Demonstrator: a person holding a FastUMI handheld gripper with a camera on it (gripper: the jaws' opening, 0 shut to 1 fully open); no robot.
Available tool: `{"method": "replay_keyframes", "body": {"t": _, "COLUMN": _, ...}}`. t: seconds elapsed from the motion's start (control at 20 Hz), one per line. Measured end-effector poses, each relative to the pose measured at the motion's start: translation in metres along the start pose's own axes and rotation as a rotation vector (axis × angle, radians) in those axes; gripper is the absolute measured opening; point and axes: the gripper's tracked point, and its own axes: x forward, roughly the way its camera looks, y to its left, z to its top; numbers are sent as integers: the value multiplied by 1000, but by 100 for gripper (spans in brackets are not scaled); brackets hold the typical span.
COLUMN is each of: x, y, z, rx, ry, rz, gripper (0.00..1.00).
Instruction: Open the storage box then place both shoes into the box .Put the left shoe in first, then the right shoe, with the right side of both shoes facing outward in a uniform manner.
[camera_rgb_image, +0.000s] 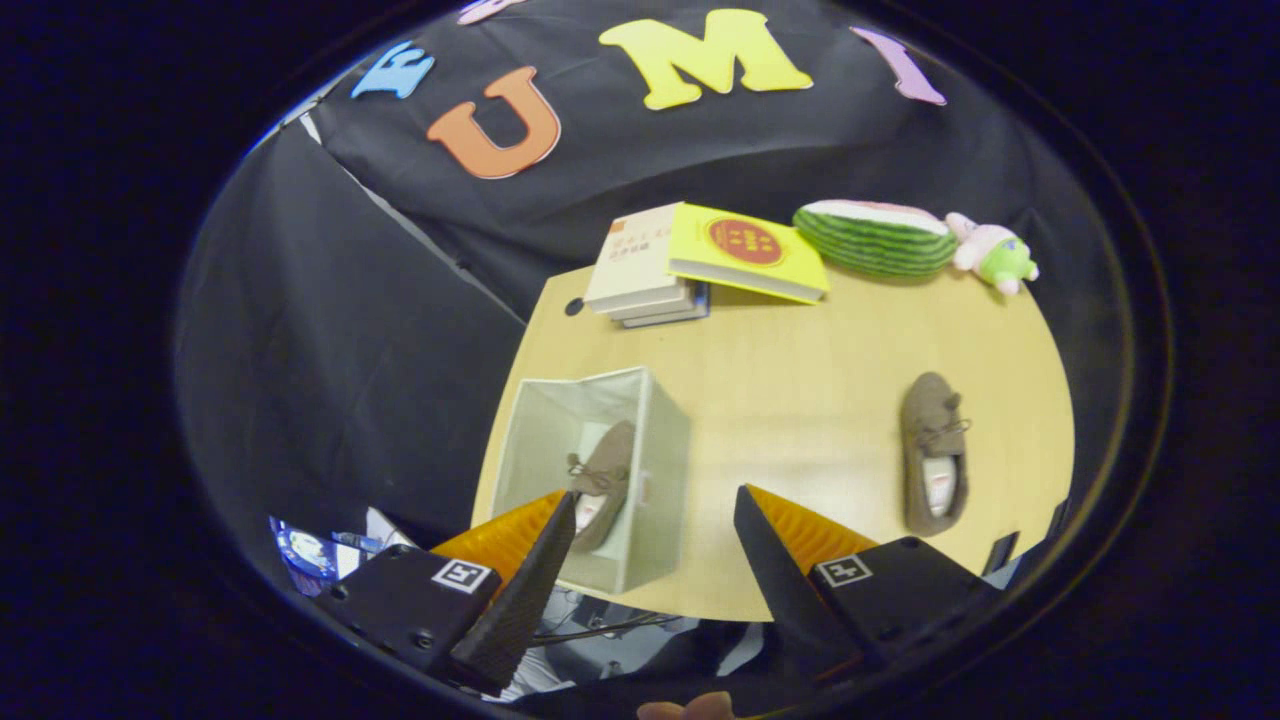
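1. We see the claw (655, 510) held above the near edge of the surface (800, 370), with its two fingers wide apart and nothing between them.
2. The storage box (655, 480) stands open at the near left corner of the surface, just ahead of the left finger (530, 580). It is a pale fabric box and its top is open.
3. One brown shoe (605, 480) lies inside the box, along its right wall; the tip of the left finger overlaps the lower part of it in our view.
4. The second brown shoe (935, 450) lies on the bare surface, well apart from the box, beyond the right finger (775, 560) and to its right. Its opening faces up.
5. At the far edge of the surface we see a stack of books (650, 270) with a yellow book (745, 250) leaning on it.
6. Next to the books lie a watermelon-shaped cushion (875, 238) and a small pink and green plush toy (995, 252).
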Motion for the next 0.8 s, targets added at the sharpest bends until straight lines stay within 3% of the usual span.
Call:
{"method": "replay_keyframes", "body": {"t": 0.35, "x": -7, "y": -191, "z": -18, "rx": 108, "ry": 63, "rz": -172, "gripper": 100}}
{"method": "replay_keyframes", "body": {"t": 0.6, "x": 36, "y": -268, "z": -43, "rx": 231, "ry": 204, "rz": -158, "gripper": 100}}
{"method": "replay_keyframes", "body": {"t": 0.8, "x": 75, "y": -300, "z": -52, "rx": 225, "ry": 277, "rz": -144, "gripper": 100}}
